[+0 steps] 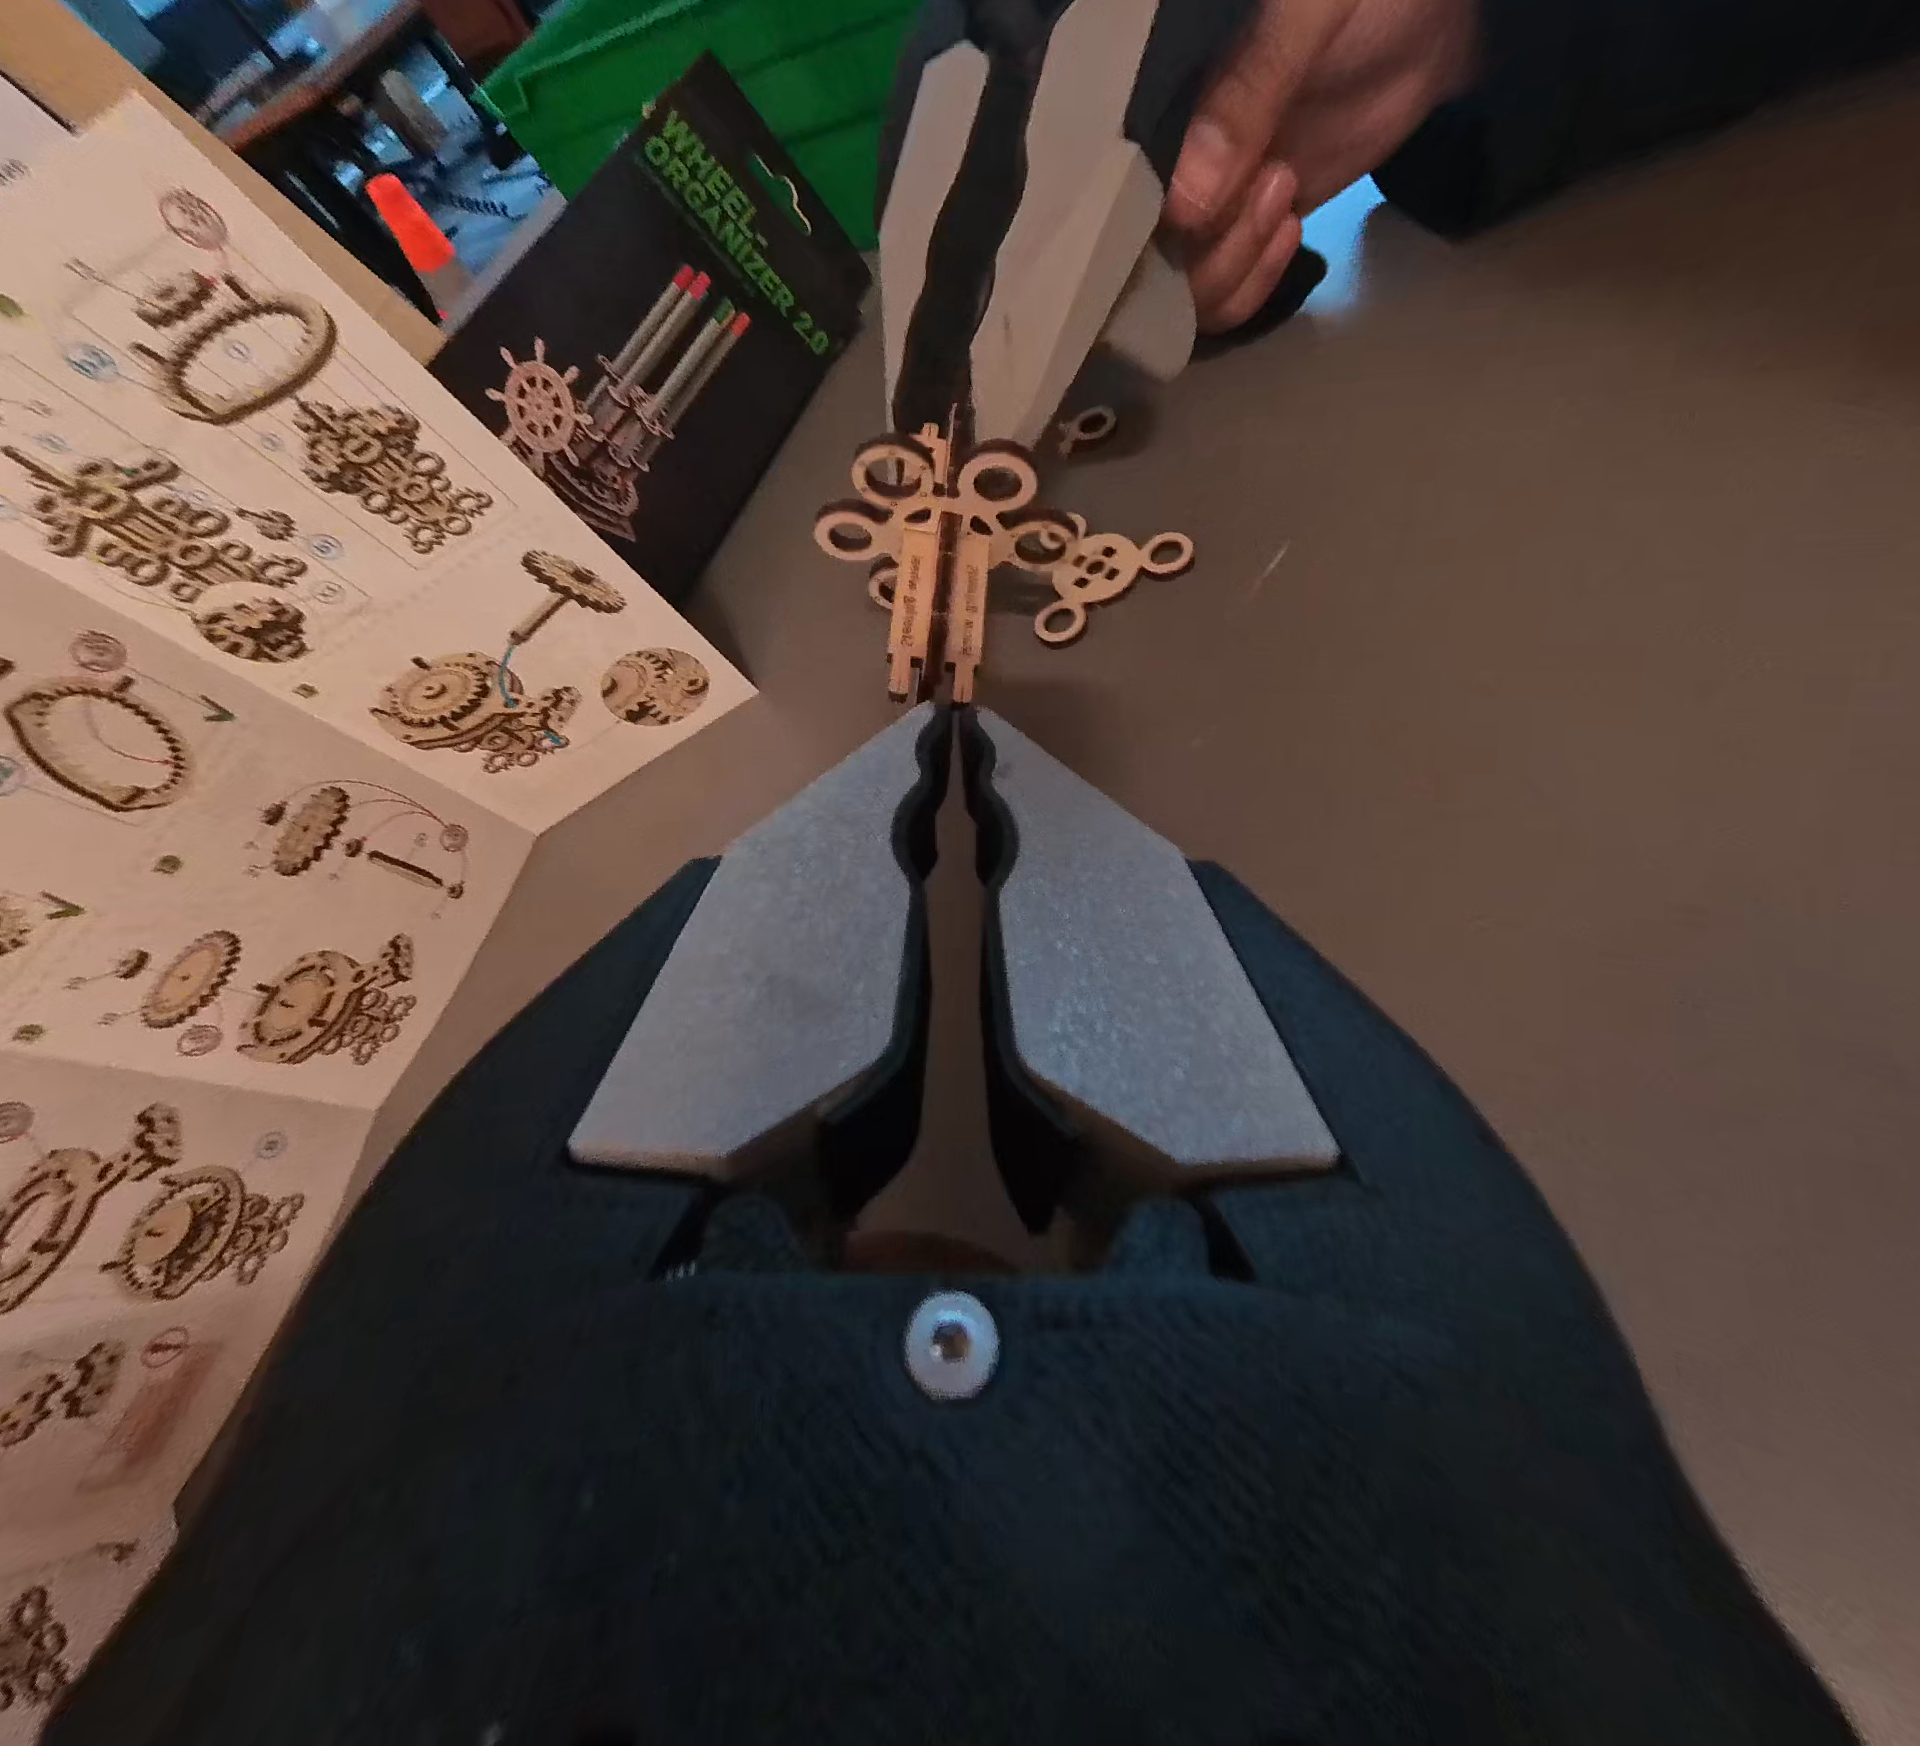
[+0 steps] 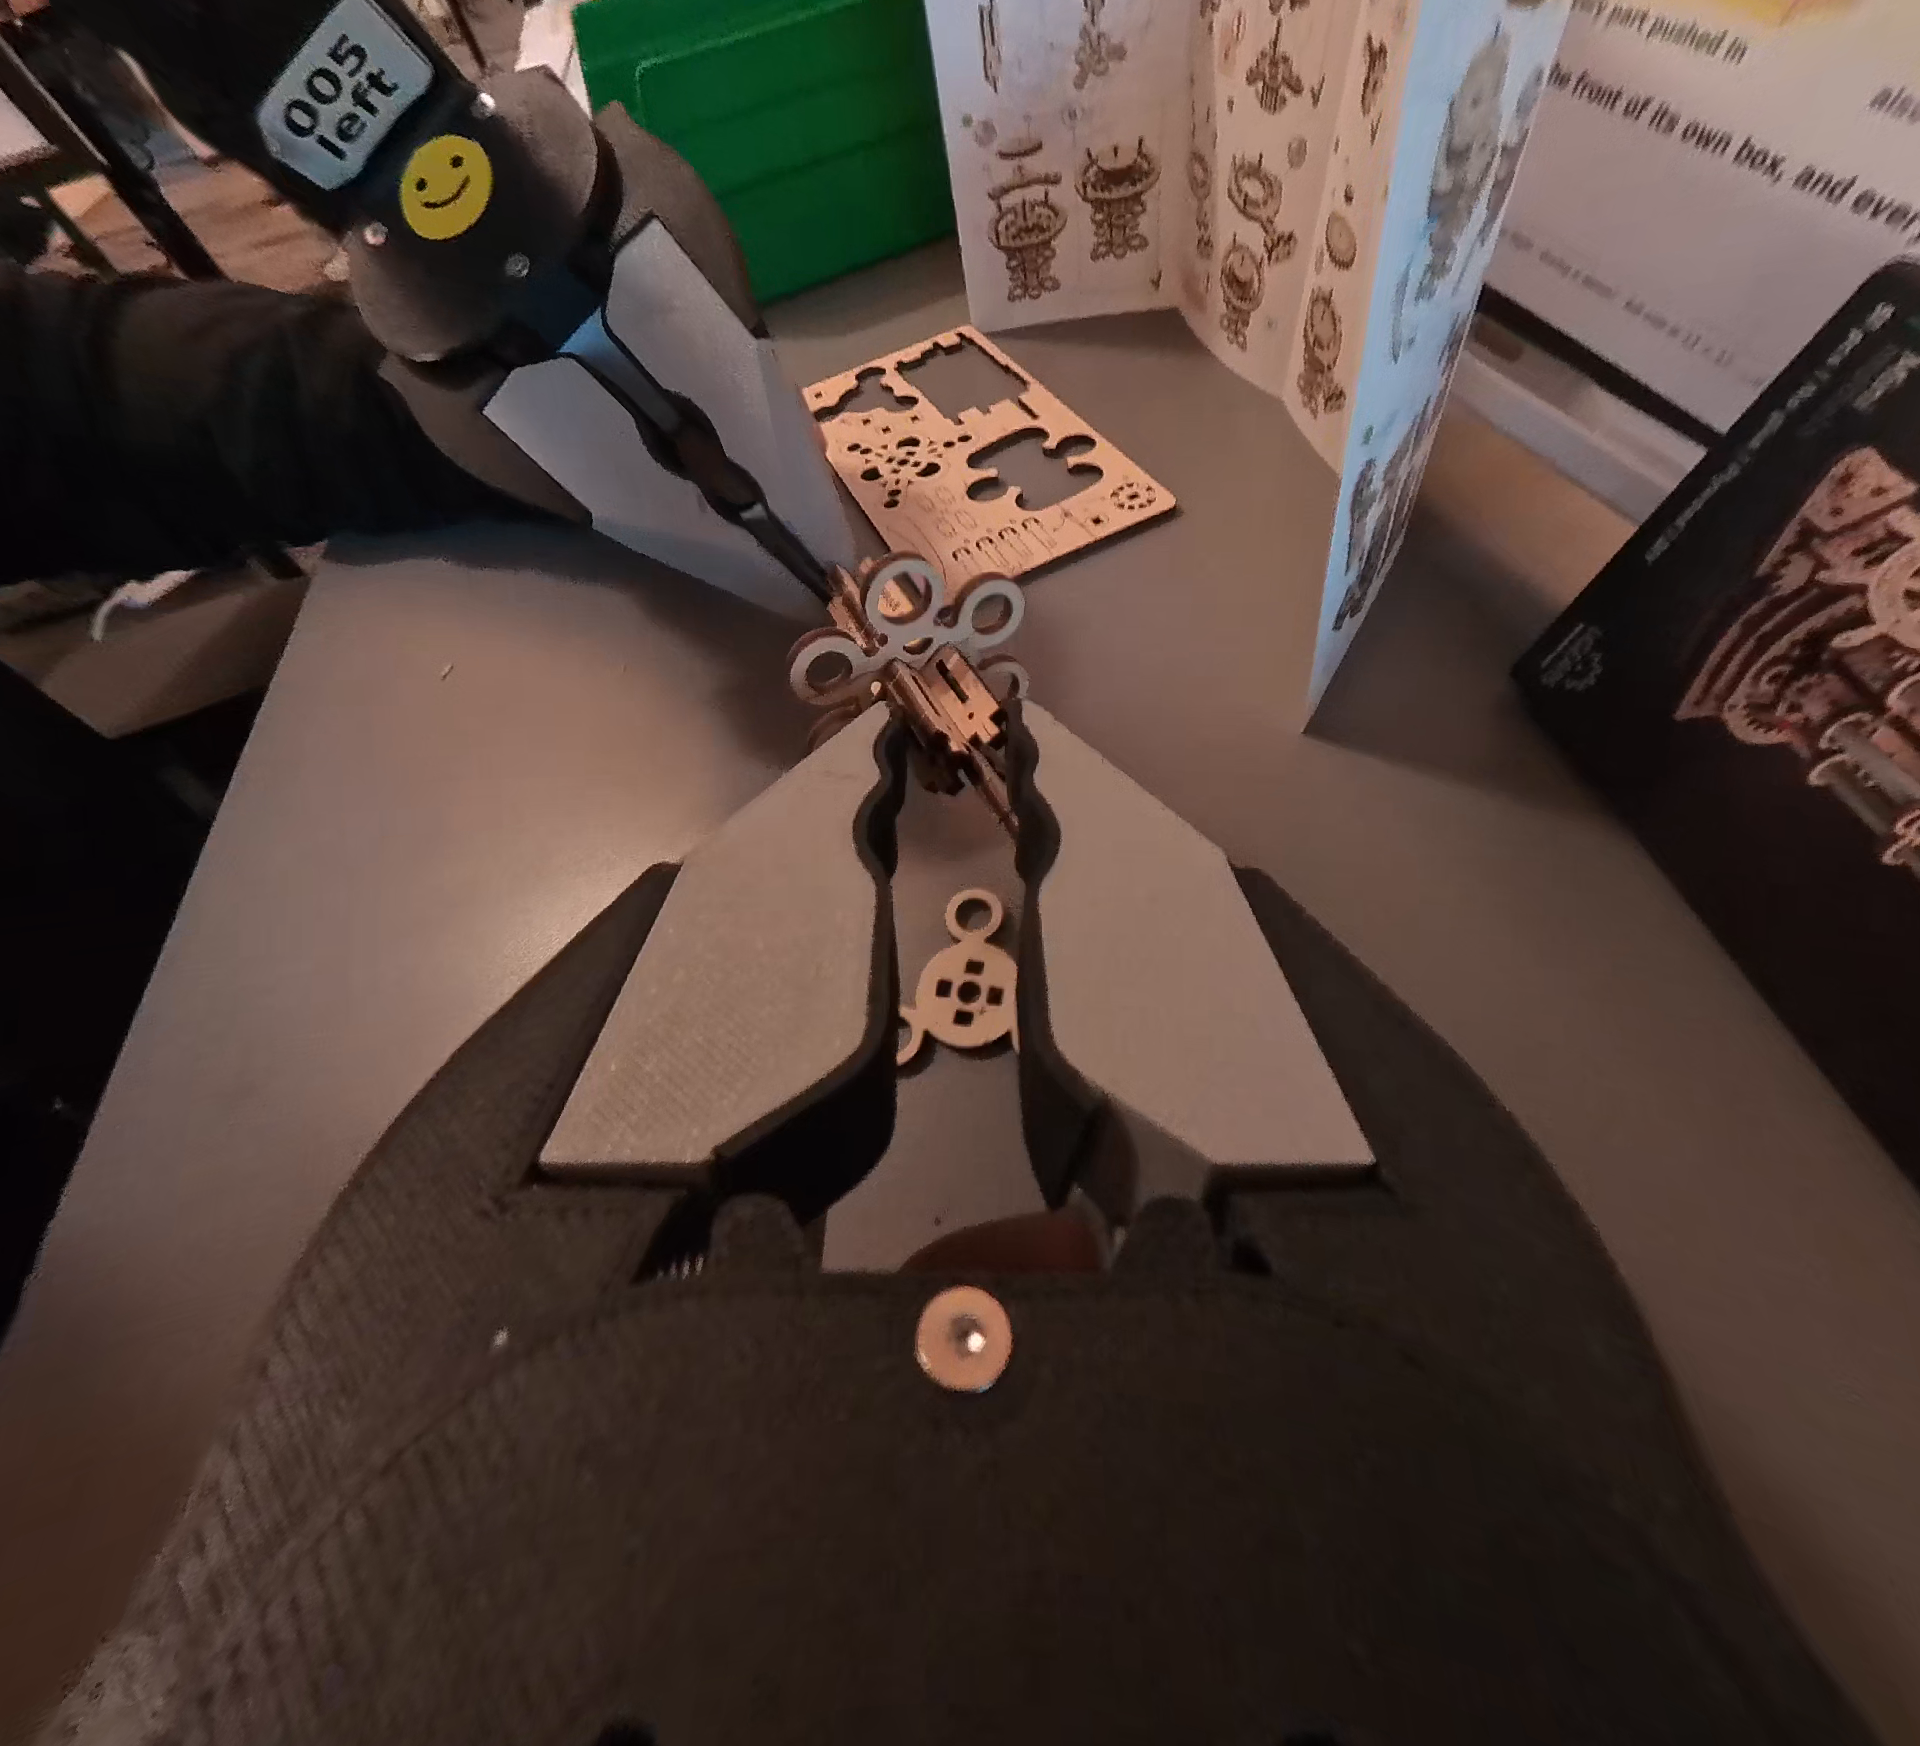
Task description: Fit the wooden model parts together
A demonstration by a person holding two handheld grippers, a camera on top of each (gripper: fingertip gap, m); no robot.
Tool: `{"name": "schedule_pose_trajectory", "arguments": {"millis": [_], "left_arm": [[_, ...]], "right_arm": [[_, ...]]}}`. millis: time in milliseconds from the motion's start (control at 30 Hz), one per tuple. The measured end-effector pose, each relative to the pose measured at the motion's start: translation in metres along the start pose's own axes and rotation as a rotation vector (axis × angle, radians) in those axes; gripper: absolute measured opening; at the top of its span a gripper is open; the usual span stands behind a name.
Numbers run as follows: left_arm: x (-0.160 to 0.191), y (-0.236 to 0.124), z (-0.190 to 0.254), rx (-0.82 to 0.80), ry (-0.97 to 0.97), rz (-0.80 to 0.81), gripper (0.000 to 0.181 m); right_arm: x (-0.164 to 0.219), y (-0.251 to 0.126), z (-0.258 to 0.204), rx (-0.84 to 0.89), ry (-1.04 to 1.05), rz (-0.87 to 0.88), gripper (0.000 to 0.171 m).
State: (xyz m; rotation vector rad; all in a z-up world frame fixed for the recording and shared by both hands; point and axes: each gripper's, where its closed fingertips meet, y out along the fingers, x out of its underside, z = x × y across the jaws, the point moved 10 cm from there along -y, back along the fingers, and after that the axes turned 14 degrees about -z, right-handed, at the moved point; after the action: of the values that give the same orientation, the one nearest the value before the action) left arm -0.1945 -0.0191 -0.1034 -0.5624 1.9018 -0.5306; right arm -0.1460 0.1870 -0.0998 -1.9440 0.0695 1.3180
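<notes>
Centre frame, both grippers meet on the wooden assembly (image 2: 914,657): left gripper (image 1: 951,709) pinched tight on its lower tabs, right gripper (image 2: 951,761) clamped around its other end. A loose ringed piece (image 2: 961,990) lies on the table (image 2: 416,761).

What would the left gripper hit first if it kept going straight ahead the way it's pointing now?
The wooden assembly directly ahead of the left gripper; its tips already look to be at the assembly's near end, with the right gripper holding the far side.
</notes>
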Motion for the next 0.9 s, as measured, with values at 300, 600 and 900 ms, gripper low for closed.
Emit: {"name": "schedule_pose_trajectory", "arguments": {"millis": [300,600,900], "left_arm": [[-0.004,-0.010,-0.001,-0.030,-0.007,0.076,0.000],[0.002,-0.010,-0.009,-0.027,-0.066,0.050,0.004],[0.003,-0.012,-0.015,0.038,-0.154,0.110,0.017]], "right_arm": [[-0.003,-0.006,-0.007,0.060,-0.140,0.107,0.014],[-0.004,-0.005,-0.003,0.054,-0.078,0.094,0.014],[-0.008,-0.006,-0.004,-0.125,0.091,0.132,0.014]]}}
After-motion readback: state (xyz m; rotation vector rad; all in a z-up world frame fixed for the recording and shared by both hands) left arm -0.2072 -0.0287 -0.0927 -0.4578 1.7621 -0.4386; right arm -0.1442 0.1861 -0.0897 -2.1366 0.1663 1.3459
